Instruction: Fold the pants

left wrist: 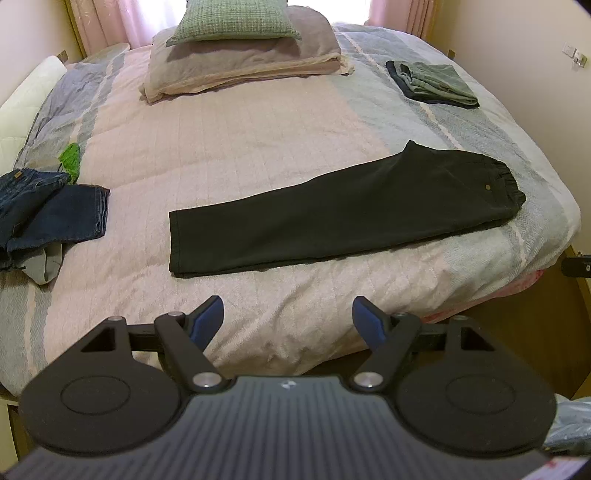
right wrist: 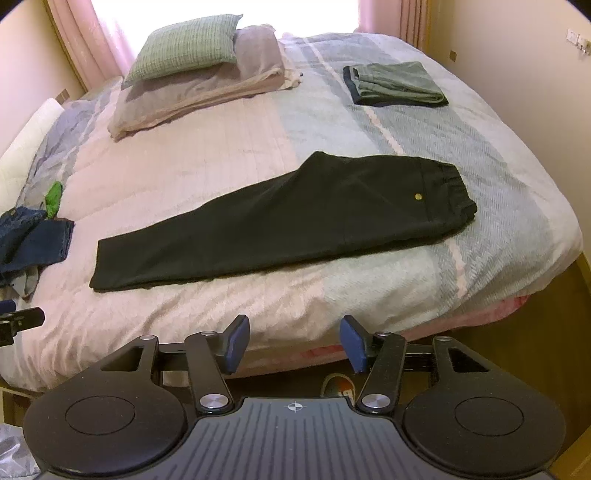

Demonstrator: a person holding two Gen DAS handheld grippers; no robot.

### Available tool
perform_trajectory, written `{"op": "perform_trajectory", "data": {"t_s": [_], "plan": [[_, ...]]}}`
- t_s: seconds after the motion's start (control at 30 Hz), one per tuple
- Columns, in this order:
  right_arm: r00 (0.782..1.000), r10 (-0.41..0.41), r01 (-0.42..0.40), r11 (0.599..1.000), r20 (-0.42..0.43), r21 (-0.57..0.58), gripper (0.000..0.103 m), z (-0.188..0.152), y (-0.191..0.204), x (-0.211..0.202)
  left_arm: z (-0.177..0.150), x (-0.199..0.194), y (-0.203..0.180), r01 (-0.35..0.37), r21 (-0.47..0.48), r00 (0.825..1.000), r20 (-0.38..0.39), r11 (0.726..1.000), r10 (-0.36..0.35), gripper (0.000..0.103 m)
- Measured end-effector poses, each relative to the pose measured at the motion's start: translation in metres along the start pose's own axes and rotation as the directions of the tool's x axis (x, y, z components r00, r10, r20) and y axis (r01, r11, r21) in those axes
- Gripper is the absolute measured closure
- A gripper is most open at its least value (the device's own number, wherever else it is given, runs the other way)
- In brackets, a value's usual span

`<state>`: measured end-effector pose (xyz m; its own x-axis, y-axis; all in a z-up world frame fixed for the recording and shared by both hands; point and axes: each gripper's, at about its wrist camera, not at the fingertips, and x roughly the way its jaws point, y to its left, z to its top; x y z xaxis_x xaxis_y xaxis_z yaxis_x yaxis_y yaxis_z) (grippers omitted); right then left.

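One pair of black pants [left wrist: 332, 210] is seen lying flat on a bed [left wrist: 229, 147], folded lengthwise so that the two legs are stacked as one. The waistband, with one small gold button, is turned toward the bed's right edge; the leg hems point left. The pants rest near the front edge of the bedcover, across its pink and grey-blue stripes.

Two grippers are held low in front of the bed, clear of the fabric. The left gripper [left wrist: 288, 317] is shown with its two blue-padded fingers spread apart and nothing between them. The right gripper [right wrist: 294, 341] is likewise shown with its two fingers apart and empty.

One stack of folded clothes [left wrist: 432, 83], grey-green over dark, is placed at the far right of the bed. One loose heap of denim garments [left wrist: 44, 210] is found at the left side, with one green item [left wrist: 72, 158] just behind it. Two pillows are piled at the head: one green cushion [left wrist: 236, 18] on one larger grey-pink pillow [left wrist: 243, 62].
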<state>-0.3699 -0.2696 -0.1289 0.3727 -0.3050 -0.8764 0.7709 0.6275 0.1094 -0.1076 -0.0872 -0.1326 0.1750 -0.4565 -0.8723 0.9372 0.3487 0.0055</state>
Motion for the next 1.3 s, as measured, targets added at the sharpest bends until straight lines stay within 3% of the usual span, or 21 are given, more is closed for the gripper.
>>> {"op": "perform_trajectory", "data": {"t_s": [0.67, 1.03, 1.3], "plan": [[0.998, 0.053, -0.054, 0.998, -0.040, -0.028, 0.050, 0.027, -0.044, 0.024, 0.027, 0.023, -0.041, -0.050, -0.013, 0.999, -0.019, 0.999, 0.050, 0.029], [0.994, 0.079, -0.087, 0.992, -0.081, -0.091, 0.050, 0.090, -0.090, 0.063, 0.070, 0.060, -0.083, -0.108, -0.078, 0.993, -0.050, 0.991, 0.105, 0.029], [0.988, 0.076, -0.100, 0.978, -0.132, -0.185, 0.050, 0.132, -0.119, 0.105, 0.083, 0.094, -0.101, -0.185, -0.181, 0.979, -0.113, 0.966, 0.167, 0.029]]}}
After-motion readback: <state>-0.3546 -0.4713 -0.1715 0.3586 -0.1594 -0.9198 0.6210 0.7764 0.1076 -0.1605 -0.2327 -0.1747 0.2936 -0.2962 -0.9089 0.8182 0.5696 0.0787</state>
